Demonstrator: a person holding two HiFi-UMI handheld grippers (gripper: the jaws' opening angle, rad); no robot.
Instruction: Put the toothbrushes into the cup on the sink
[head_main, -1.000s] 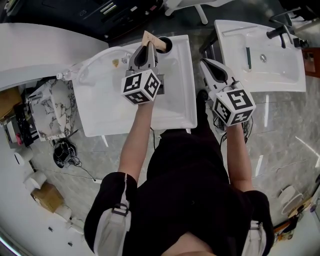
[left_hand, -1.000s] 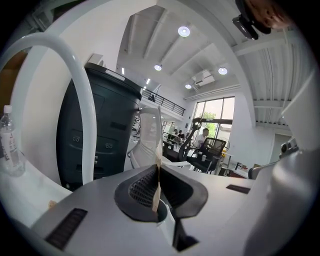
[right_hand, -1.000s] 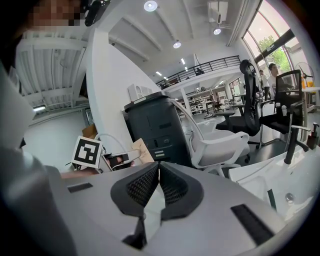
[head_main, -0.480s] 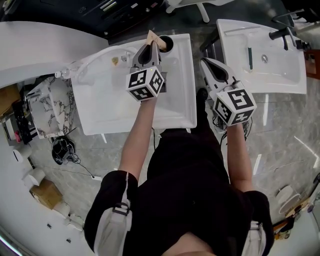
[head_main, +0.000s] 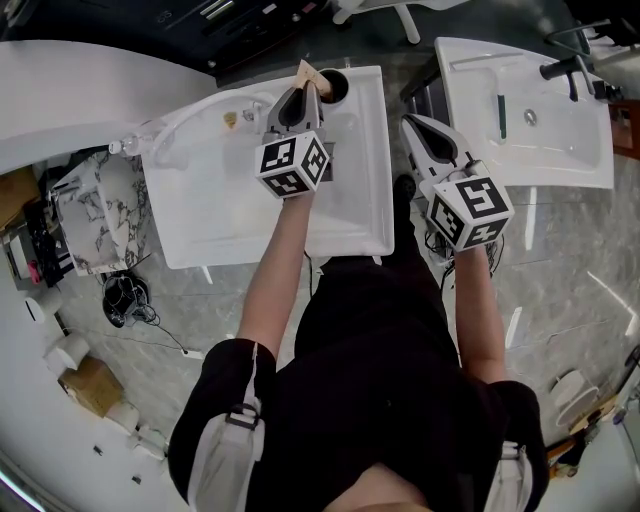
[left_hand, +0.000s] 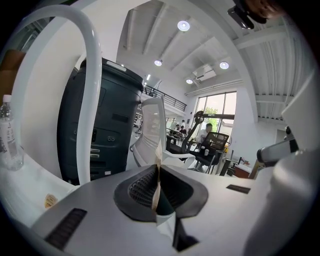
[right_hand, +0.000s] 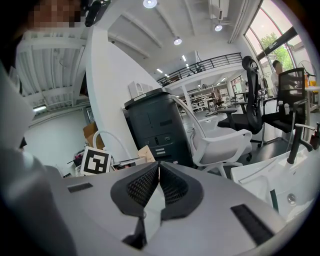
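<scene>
The right gripper (head_main: 412, 124), at 1 o'clock, is closed with nothing between its jaws. At 12 o'clock, over the white sink (head_main: 200, 200), the left gripper (head_main: 302, 95) pinches a flat tan pack (head_main: 306, 72) just beside the dark cup (head_main: 334, 86). At 2 o'clock, a green toothbrush (head_main: 501, 115) lies in the other sink (head_main: 560, 150).

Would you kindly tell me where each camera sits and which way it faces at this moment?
Head view: on the person's head, facing steeply down at the sink; shows both arms, torso, left gripper and right gripper.
Left gripper view: on the left gripper, facing along its jaws, shut on a flat tan piece, toward a dark cabinet.
Right gripper view: on the right gripper, facing along its shut, empty jaws toward that cabinet.
Shared: both gripper views show the cabinet; head and right gripper views show the tan piece.
</scene>
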